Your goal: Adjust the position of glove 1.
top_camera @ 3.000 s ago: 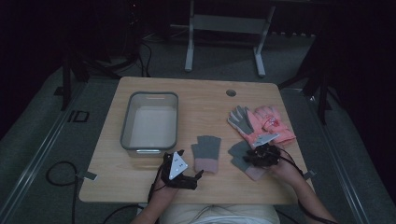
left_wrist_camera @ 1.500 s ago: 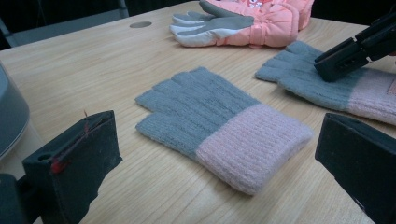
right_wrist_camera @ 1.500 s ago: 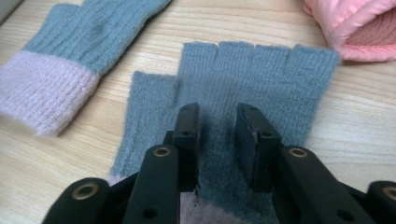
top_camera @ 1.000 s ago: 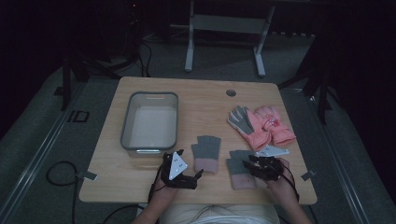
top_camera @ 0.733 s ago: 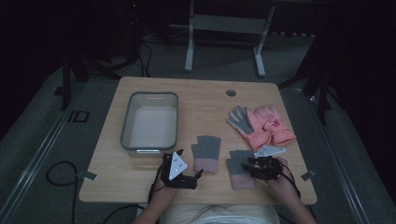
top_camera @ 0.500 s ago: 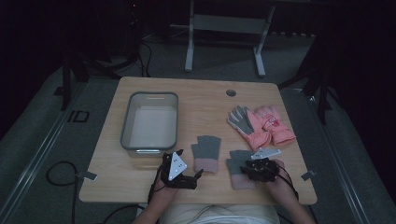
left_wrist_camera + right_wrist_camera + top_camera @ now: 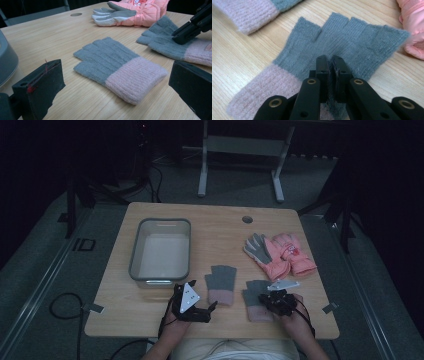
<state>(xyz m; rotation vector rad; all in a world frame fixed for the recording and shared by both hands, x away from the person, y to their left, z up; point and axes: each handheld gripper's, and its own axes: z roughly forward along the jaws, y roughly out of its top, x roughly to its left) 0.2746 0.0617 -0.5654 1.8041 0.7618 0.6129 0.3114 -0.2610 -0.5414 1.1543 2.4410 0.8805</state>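
In the high view, the right hand-held gripper (image 7: 274, 301) sat on the nearer grey-and-pink knit glove (image 7: 257, 301) at the front right of the desk (image 7: 115, 320), while the left hand-held gripper (image 7: 202, 309) rested just beside its twin, the second knit glove (image 7: 221, 284). The clear bin (image 7: 161, 249) at the left stood empty, and the padded pink gloves (image 7: 282, 254) lay well apart at the right, so by my judgement nothing had been put away yet.

In the left gripper view, the left hand-held gripper (image 7: 115, 85) stood wide open with nothing between its jaws; the second knit glove (image 7: 117, 67) lay flat ahead of it, untouched.

In the right gripper view, the right hand-held gripper (image 7: 331, 65) had just been closing and was pinched on a fold of grey knit in the middle of the nearer glove (image 7: 352, 37), which lay flat on the desk. The grasp looked made; lifting, carrying and the other gloves were left to do.
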